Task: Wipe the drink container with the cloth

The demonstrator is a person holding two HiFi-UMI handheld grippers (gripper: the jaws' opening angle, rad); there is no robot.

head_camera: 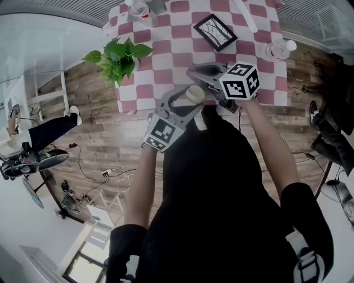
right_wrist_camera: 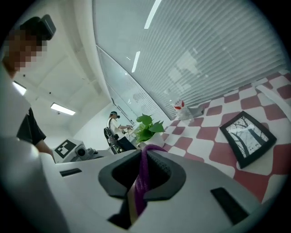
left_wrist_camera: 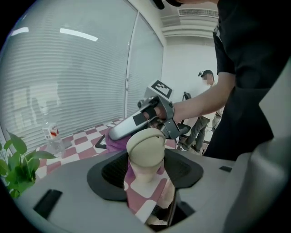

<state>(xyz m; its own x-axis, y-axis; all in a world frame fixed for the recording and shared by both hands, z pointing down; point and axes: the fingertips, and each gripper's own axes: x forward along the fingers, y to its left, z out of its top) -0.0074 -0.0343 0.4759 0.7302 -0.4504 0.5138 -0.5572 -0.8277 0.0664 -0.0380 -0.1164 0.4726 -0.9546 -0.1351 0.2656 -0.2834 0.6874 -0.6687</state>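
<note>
The left gripper (head_camera: 191,98) is raised over the near edge of the checked table (head_camera: 182,61). Its jaws are spread wide, and the drink container (left_wrist_camera: 145,154) stands upright between them with both pads pressed to its sides. The container has a rounded beige lid, and the body below the lid shows pink and white checks. In the head view it hangs just above the table's near edge, clear of the tabletop.

The right gripper (head_camera: 196,74) comes in from the right, also over the table's near edge. Its jaws are pinched almost fully together on the purple cloth (right_wrist_camera: 142,182), which runs as a thin fold up through the gap and bunches beyond the tips. In the left gripper view the bunched cloth sits right at the far-left side of the lid – contact looks likely, though I cannot tell for sure.

Further in on the table, a black picture frame (head_camera: 215,32) lies flat near the middle. A leafy green plant (head_camera: 119,58) stands at the table's left edge, and a clear bottle (head_camera: 279,50) at its right edge. A second bottle (head_camera: 139,9) stands at the table's far end. A person (left_wrist_camera: 204,113) stands off beyond the table – seen in the left gripper view.
</note>
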